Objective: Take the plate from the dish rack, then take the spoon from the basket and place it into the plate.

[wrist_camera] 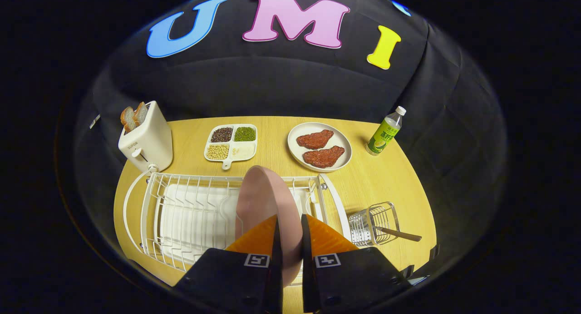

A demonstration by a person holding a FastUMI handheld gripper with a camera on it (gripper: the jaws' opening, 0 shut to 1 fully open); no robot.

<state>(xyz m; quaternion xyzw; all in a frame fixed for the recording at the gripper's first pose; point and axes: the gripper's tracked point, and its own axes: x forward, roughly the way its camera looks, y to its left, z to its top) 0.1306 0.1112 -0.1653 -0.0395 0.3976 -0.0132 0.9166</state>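
Pink and matte, the plate (268,200) stands on its edge between the 2 fingers of the gripper (289,246), which pinch its rim from both sides. The plate rises over the white wire dish rack (190,214), and I cannot tell if its lower edge touches the wires.

The rack lies on a light wooden table (386,182) and reaches from the fingers toward 9 o'clock. At 3 o'clock from the fingers, just beside the rack, a small wire basket (370,223) holds the spoon (399,233), whose wooden handle sticks out toward 3 o'clock.

Beyond the rack, at 12 o'clock, a white tray with 4 compartments (231,142) carries dark beans, green beans, pale beans and something white. At 1 o'clock a cream dish (345,155) holds 2 reddish-brown pieces of meat. Further, at 2 o'clock, a green bottle (386,131) with a white cap stands upright near the table edge. At 10 o'clock a white toaster (147,139) has 2 slices of bread in its slots.

Behind the table hangs black cloth, the wall of the booth.
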